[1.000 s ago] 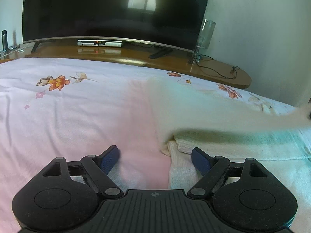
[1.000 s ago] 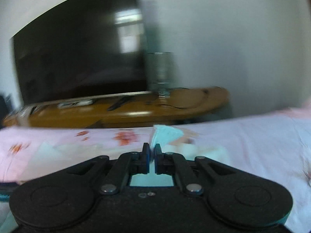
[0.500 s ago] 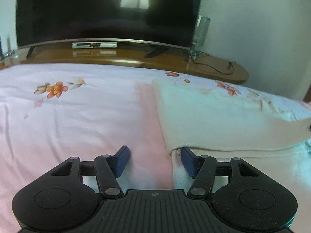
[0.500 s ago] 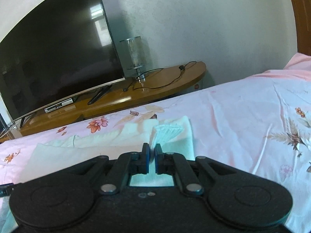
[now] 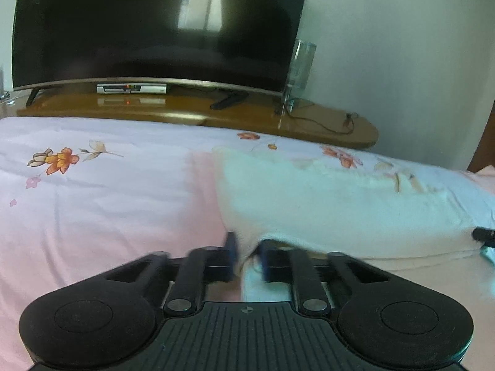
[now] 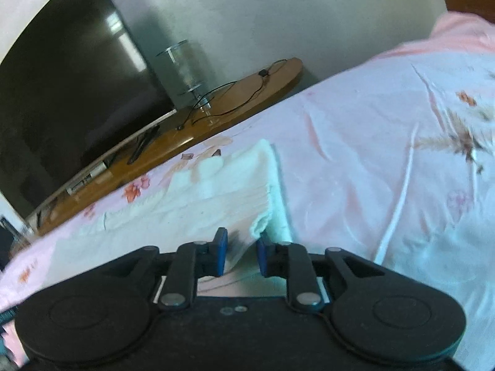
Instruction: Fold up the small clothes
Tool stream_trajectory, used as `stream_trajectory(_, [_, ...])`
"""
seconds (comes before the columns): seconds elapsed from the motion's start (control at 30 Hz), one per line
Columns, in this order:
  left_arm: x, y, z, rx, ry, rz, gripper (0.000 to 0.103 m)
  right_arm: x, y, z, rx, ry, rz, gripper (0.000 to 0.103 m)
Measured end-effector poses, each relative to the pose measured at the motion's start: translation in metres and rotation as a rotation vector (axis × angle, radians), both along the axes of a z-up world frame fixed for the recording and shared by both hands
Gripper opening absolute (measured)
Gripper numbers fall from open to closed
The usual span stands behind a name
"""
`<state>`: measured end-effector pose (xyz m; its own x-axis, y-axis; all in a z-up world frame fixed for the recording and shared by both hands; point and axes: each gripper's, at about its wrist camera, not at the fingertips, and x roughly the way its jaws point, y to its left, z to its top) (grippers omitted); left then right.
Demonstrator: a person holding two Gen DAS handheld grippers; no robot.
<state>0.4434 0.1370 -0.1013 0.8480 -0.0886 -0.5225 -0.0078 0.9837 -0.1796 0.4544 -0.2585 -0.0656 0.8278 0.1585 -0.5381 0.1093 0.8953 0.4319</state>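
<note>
Bare pink floral sheet (image 5: 108, 201) on the left half of the bed, nothing laid there. Toward the middle, left gripper (image 5: 247, 252) low over the sheet, jaws just closed down to a narrow gap, with the left-hand corner of the white garment (image 5: 324, 204) between the blurred pads. Looks pinched, though the blur keeps that from being certain.

Further right, garment spread across the bed, running from mid-bed toward the right side, with its far edge near the foot edge of the bed by the wooden TV stand (image 5: 340, 123). Already doubled once, by the look of it: an upper layer lying over a lower one, with a rolled fold line along the near side and a strip of lower layer showing beneath.

At the right end, right gripper (image 6: 241, 253) over the garment's ribbed hem (image 6: 266, 198). Jaws just opened a little, now slightly apart. Hem corner hanging loose between the pads, clear of the left pad, so released rather than gripped. Beyond that, only wrinkled sheet out to the right edge of the bed.

Judged progress: first lengthwise fold laid and just let go on the right; fresh grip being taken on the left. Probably left to do: bringing the left end across toward the right end, perhaps once more after that, then flattening. No finished pile visible anywhere on the bed.
</note>
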Motion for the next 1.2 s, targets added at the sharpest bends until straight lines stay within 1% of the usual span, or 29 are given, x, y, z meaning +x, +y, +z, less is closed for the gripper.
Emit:
stream_trajectory(0.03, [-0.002, 0.003, 0.002, -0.014, -0.022, 0.013, 0.004, 0.000, 0.000, -0.001, 0.000, 0.003, -0.003, 0.009])
stream_trajectory(0.07, [-0.005, 0.007, 0.003, -0.035, -0.041, 0.030, 0.003, 0.001, -0.001, 0.001, -0.004, 0.003, -0.002, 0.007])
stream_trajectory(0.13, [-0.011, 0.017, 0.004, -0.086, -0.071, 0.057, 0.003, -0.003, -0.002, 0.007, -0.005, -0.026, 0.005, 0.007])
stream_trajectory(0.23, [-0.012, 0.026, -0.007, -0.135, -0.034, 0.059, 0.003, -0.007, -0.004, 0.014, -0.001, -0.059, 0.026, 0.007])
stream_trajectory(0.3, [-0.014, 0.030, -0.011, -0.164, -0.014, 0.065, 0.003, -0.005, -0.005, 0.008, -0.032, -0.040, 0.022, 0.007])
stream_trajectory(0.33, [-0.015, 0.031, -0.013, -0.163, 0.000, 0.070, 0.004, 0.001, -0.007, 0.000, -0.046, 0.009, 0.008, 0.006])
stream_trajectory(0.37, [-0.012, 0.030, -0.016, -0.162, 0.034, 0.066, 0.003, 0.003, -0.011, -0.007, -0.030, 0.028, 0.009, 0.004])
stream_trajectory(0.4, [-0.012, 0.031, -0.017, -0.170, 0.050, 0.059, 0.005, 0.002, -0.015, -0.008, -0.008, 0.011, 0.010, 0.004])
stream_trajectory(0.43, [-0.013, 0.032, -0.017, -0.172, 0.056, 0.056, 0.007, 0.003, -0.015, -0.008, -0.012, 0.013, 0.015, 0.004])
stream_trajectory(0.5, [-0.014, 0.032, -0.016, -0.160, 0.067, 0.032, 0.010, 0.003, -0.012, -0.005, -0.035, 0.012, 0.024, 0.005])
stream_trajectory(0.57, [-0.021, 0.036, -0.014, -0.169, 0.073, 0.020, 0.014, 0.004, -0.013, -0.004, -0.030, 0.005, 0.028, 0.005])
stream_trajectory(0.6, [-0.028, 0.041, -0.013, -0.177, 0.066, 0.025, 0.014, 0.003, -0.014, -0.002, -0.023, -0.002, 0.026, 0.005])
stream_trajectory(0.67, [-0.042, 0.049, -0.010, -0.168, 0.038, 0.078, 0.015, 0.002, -0.016, 0.003, -0.031, -0.026, 0.025, 0.005])
stream_trajectory(0.73, [-0.048, 0.055, -0.006, -0.188, -0.001, 0.102, 0.015, 0.003, -0.018, 0.005, -0.044, -0.031, 0.034, 0.005])
stream_trajectory(0.77, [-0.047, 0.054, -0.003, -0.194, -0.021, 0.097, 0.015, 0.005, -0.017, 0.004, -0.054, -0.023, 0.038, 0.005])
stream_trajectory(0.83, [-0.038, 0.047, 0.004, -0.181, -0.030, 0.069, 0.015, 0.006, -0.018, -0.001, -0.062, -0.016, 0.028, 0.005])
stream_trajectory(0.93, [-0.025, 0.033, 0.013, -0.200, -0.044, 0.005, 0.015, 0.003, -0.016, -0.002, -0.065, -0.017, 0.018, 0.005])
stream_trajectory(1.0, [-0.015, 0.022, 0.015, -0.202, -0.038, -0.049, 0.015, 0.003, -0.014, -0.003, -0.082, -0.013, 0.017, 0.005])
stream_trajectory(1.03, [-0.009, 0.015, 0.012, -0.201, -0.020, -0.082, 0.015, 0.004, -0.013, -0.004, -0.091, -0.006, 0.019, 0.005])
stream_trajectory(1.07, [-0.005, 0.008, 0.006, -0.188, 0.029, -0.105, 0.015, 0.005, -0.012, -0.004, -0.106, 0.000, 0.022, 0.005])
stream_trajectory(1.1, [0.004, 0.001, -0.004, -0.157, 0.127, -0.125, 0.015, 0.005, -0.011, -0.003, -0.123, 0.004, 0.024, 0.005])
stream_trajectory(1.13, [-0.001, 0.001, -0.005, -0.156, 0.091, -0.123, 0.014, 0.004, -0.011, -0.001, -0.142, 0.005, 0.020, 0.012])
stream_trajectory(1.17, [-0.002, 0.003, -0.002, -0.168, 0.109, -0.123, 0.015, 0.001, -0.011, 0.003, -0.167, -0.007, -0.005, 0.021])
stream_trajectory(1.2, [-0.004, 0.004, 0.004, -0.172, 0.112, -0.119, 0.015, -0.005, -0.011, 0.010, -0.194, -0.042, -0.028, 0.020])
